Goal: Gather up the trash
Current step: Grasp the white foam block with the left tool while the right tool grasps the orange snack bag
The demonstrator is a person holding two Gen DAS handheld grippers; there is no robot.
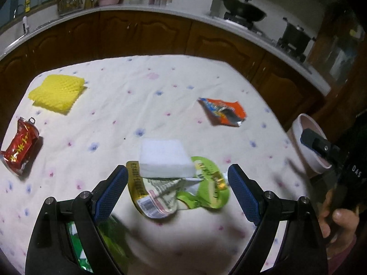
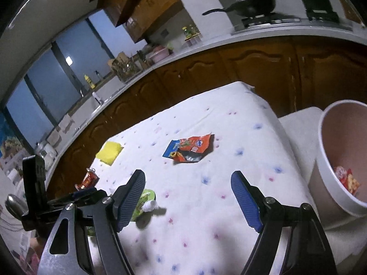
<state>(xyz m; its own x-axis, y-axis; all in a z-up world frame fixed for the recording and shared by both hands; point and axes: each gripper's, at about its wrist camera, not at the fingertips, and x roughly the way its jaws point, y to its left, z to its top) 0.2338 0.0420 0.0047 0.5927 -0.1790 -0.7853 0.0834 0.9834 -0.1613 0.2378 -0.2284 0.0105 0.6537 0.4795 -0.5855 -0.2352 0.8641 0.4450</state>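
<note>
Lying near bin: orange wrapper, yellow foam.

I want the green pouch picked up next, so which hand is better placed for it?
Probably left. The left tongs are open, with the green pouch between their fingers, under a white foam block. The right tongs are open over bare cloth.

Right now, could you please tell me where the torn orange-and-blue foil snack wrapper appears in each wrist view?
Left wrist view: orange-and-blue foil snack wrapper lies right of centre, beyond the gripper.
Right wrist view: the wrapper lies at centre, ahead of the open fingers.
Shared landmark: yellow foam net, far left on the tablecloth.
</note>
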